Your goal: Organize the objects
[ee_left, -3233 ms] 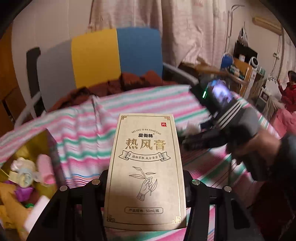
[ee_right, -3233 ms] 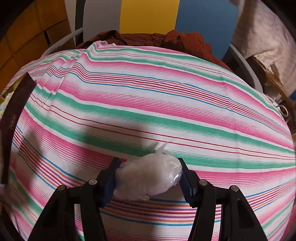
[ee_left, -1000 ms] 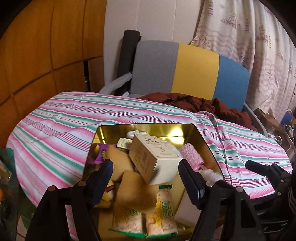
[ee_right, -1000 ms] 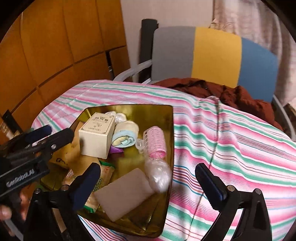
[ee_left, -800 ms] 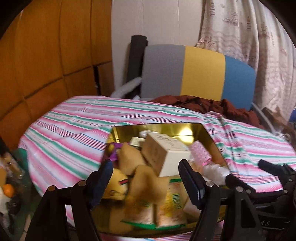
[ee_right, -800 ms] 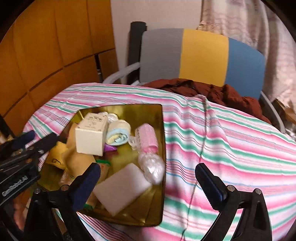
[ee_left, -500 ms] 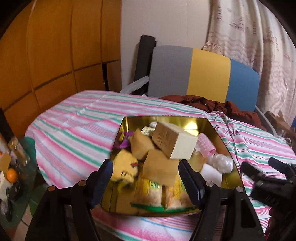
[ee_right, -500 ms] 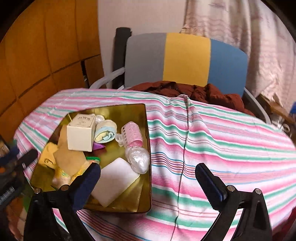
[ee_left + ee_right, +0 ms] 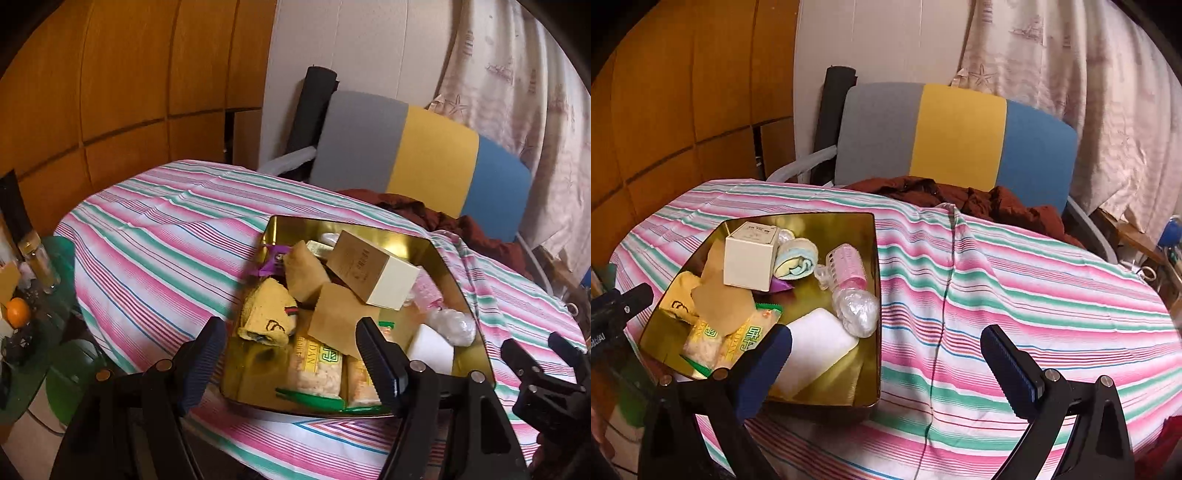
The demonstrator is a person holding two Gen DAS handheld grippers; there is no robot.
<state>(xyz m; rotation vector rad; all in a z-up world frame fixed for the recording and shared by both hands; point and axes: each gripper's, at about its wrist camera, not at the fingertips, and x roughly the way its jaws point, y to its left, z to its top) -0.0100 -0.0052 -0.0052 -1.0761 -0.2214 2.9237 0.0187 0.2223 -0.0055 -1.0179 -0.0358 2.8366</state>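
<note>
Nearest the cameras, both grippers hang above the desk's near edge with nothing between their fingers: the left gripper (image 9: 291,354) has its ribbed blue pads spread over the near end of the gold tray (image 9: 424,245), and the right gripper (image 9: 884,354) is spread wider, its left pad over the tray's near right corner and its right pad over bare striped tablecloth (image 9: 1034,280). The shallow metal tray is mirror-shiny with rounded corners and sits toward the desk's left edge. Inside it, closest in, lie crinkly snack packets (image 9: 319,365) and a smooth white block (image 9: 812,343); beside that, against the right wall, a wad of clear plastic wrap (image 9: 857,306) touches a ridged pink hair roller (image 9: 847,264). Farther in, a cream cardboard box (image 9: 750,258) rests tilted on soft tan cloths (image 9: 304,269), beside a rolled pastel towel (image 9: 796,258). Beyond the desk's far edge a rumpled rust-brown garment (image 9: 960,197) lies before a grey, yellow and blue chair back (image 9: 956,133).
</note>
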